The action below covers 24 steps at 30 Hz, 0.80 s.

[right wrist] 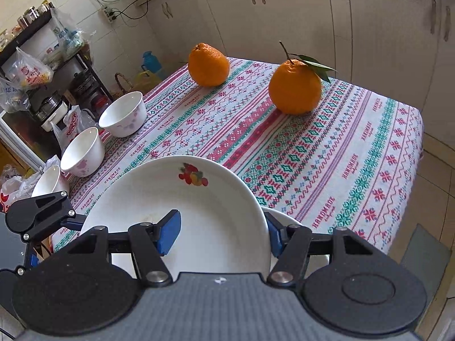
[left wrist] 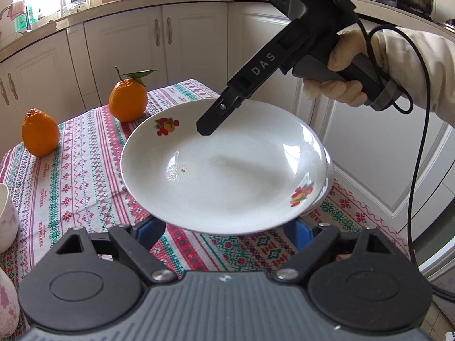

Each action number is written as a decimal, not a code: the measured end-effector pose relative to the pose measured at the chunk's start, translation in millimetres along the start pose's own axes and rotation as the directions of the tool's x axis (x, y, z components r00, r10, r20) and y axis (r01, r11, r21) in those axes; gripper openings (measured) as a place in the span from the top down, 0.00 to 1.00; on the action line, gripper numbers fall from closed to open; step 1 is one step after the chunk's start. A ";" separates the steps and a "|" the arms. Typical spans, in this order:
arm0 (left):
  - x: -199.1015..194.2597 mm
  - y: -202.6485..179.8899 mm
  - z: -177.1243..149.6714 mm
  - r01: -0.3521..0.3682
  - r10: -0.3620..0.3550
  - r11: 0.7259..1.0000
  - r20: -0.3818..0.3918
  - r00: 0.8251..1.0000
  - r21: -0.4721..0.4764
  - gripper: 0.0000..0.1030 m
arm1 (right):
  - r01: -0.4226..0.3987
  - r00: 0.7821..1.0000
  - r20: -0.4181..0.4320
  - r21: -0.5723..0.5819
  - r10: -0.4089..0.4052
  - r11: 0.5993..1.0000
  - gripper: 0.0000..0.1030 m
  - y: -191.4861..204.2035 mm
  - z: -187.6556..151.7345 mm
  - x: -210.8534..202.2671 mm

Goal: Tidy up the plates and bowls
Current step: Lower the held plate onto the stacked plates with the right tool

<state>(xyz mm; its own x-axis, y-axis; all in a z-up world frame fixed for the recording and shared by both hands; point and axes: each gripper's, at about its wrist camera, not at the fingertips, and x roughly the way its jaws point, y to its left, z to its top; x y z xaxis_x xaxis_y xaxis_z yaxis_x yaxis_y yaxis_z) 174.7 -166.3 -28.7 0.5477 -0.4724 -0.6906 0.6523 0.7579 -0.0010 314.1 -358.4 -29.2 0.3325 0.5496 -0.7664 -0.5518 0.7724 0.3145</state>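
Observation:
A white plate with fruit prints (left wrist: 224, 167) hangs tilted above the patterned tablecloth (left wrist: 71, 176). It also shows in the right wrist view (right wrist: 199, 216). My left gripper (left wrist: 224, 227) is open, its blue pads (left wrist: 149, 231) under the plate's near rim. My right gripper (right wrist: 221, 236) is open, one blue pad (right wrist: 169, 234) over the plate's inside, the other outside its rim; in the left wrist view its finger (left wrist: 216, 116) reaches over the far rim. A second white plate (right wrist: 287, 221) lies beneath. Three white bowls (right wrist: 125, 113) (right wrist: 82, 153) (right wrist: 48, 182) stand along the table's left edge.
Two oranges (right wrist: 209, 64) (right wrist: 295, 86) sit at the far side of the table. Cream kitchen cabinets (left wrist: 165, 37) stand behind. A cluttered shelf with bags (right wrist: 34, 65) stands left of the table. One bowl's edge (left wrist: 7, 216) shows at the left.

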 end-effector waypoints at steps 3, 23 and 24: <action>2.6 -5.1 0.8 0.021 -0.021 1.000 -0.008 1.000 0.005 0.13 | 0.010 1.000 0.003 0.017 -0.010 1.000 0.34 -3.7 -8.3 -5.0; 17.6 -20.7 3.3 0.085 -0.083 0.996 -0.042 0.996 0.030 0.13 | 0.035 0.999 0.014 0.098 -0.036 0.995 0.34 -26.5 -43.0 -13.5; 18.1 -21.3 3.5 0.085 -0.084 0.996 -0.042 0.996 0.032 0.13 | 0.036 0.999 0.013 0.100 -0.037 0.994 0.34 -27.5 -43.9 -13.4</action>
<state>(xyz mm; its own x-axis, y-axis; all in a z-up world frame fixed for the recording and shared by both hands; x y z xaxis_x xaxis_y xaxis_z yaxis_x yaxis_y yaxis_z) 172.5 -192.5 -38.7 0.4689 -0.5147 -0.7178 0.7127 0.7005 -0.0368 291.3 -400.9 -52.2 0.3627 0.5246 -0.7702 -0.4603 0.8195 0.3414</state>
